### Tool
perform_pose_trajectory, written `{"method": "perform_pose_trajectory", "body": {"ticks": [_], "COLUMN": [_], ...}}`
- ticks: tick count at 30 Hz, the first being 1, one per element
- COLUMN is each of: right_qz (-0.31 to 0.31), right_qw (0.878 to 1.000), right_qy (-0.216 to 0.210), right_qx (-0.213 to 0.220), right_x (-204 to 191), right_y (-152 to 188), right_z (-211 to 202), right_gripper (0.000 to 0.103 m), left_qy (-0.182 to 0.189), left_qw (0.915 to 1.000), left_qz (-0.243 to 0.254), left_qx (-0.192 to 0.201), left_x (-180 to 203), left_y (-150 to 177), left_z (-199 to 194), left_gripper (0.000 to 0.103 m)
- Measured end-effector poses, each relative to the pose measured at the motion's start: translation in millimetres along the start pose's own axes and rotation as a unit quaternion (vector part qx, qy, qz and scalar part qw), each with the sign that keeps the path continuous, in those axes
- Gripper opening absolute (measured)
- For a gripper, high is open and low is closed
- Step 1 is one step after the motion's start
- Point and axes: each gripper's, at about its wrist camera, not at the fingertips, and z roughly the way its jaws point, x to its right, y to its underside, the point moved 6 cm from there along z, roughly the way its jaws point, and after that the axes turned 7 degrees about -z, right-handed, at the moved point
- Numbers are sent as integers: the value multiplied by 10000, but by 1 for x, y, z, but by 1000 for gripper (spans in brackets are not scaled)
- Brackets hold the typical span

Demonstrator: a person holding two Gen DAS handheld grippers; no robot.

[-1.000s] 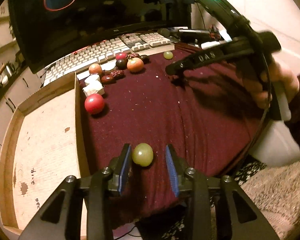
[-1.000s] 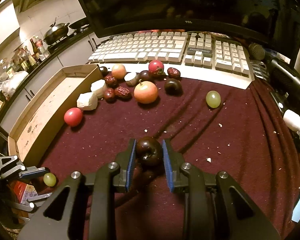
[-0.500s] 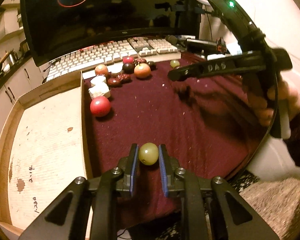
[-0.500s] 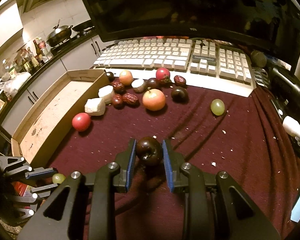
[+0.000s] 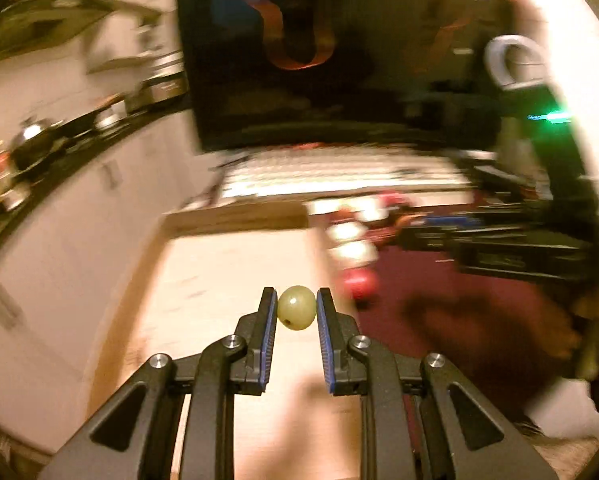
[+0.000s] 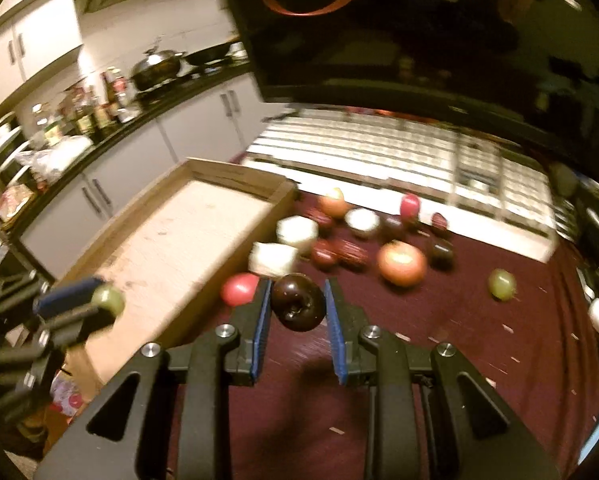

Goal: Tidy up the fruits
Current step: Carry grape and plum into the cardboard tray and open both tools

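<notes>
We hold a green grape [image 5: 296, 308] pinched between the pads of our left gripper [image 5: 297, 312], its jaws drawn in snug on the small fruit, and it hangs clear above the pale floor of the wooden tray [image 6: 203, 170], which looks like the place we mean to gather fruit. Our right gripper [image 6: 298, 308] is clamped on a dark plum [image 6: 298, 302], jaws only a little apart around it, lifted off the maroon cloth [image 6: 479, 344] near the tray's wall. The other fruits [image 6: 401, 263] lie loose on the cloth by the keyboard [image 6: 399, 160], likely awaiting sorting.
</notes>
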Motion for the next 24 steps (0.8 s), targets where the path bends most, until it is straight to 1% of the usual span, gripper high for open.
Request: {"method": "perform_pose_trajectory", "body": {"ticks": [1, 3, 5, 7, 9, 11, 14, 19, 24], "right_qz": [-69, -190, -281, -327, -393, -469, -546, -660, -712], "right_qw": [9999, 9994, 9984, 9976, 9965, 9956, 9945, 9935, 9926], "right_qy": [-89, -278, -498, -609, -714, -759, -782, -673, -637], "right_qx": [-2, 2, -25, -94, -192, -298, -431, -635, -751], "right_x": [-10, -31, -54, -70, -87, -102, -115, -122, -124], "right_y": [-5, -13, -20, -22, -22, -20, -15, -7, -2], "right_z": [5, 16, 29, 39, 50, 60, 69, 78, 81], "right_gripper": [28, 28, 28, 28, 28, 28, 28, 28, 28], "left_qy": [-305, -754, -1057, -1279, -1404, -1448, -1536, -1562, -1557], "left_qw": [9994, 9963, 9929, 9896, 9876, 9866, 9850, 9840, 9837], "left_qz": [-159, -341, -465, -558, -592, -641, -674, -724, -743], "left_qx": [-109, -221, -276, -340, -384, -397, -395, -449, -506], "left_x": [-17, -41, -55, -68, -74, -78, -84, -92, -94], "left_y": [2, 7, 12, 16, 19, 21, 24, 28, 30], "left_z": [7, 17, 22, 24, 29, 29, 29, 32, 35], "left_gripper": [18, 18, 18, 18, 18, 18, 18, 18, 19]}}
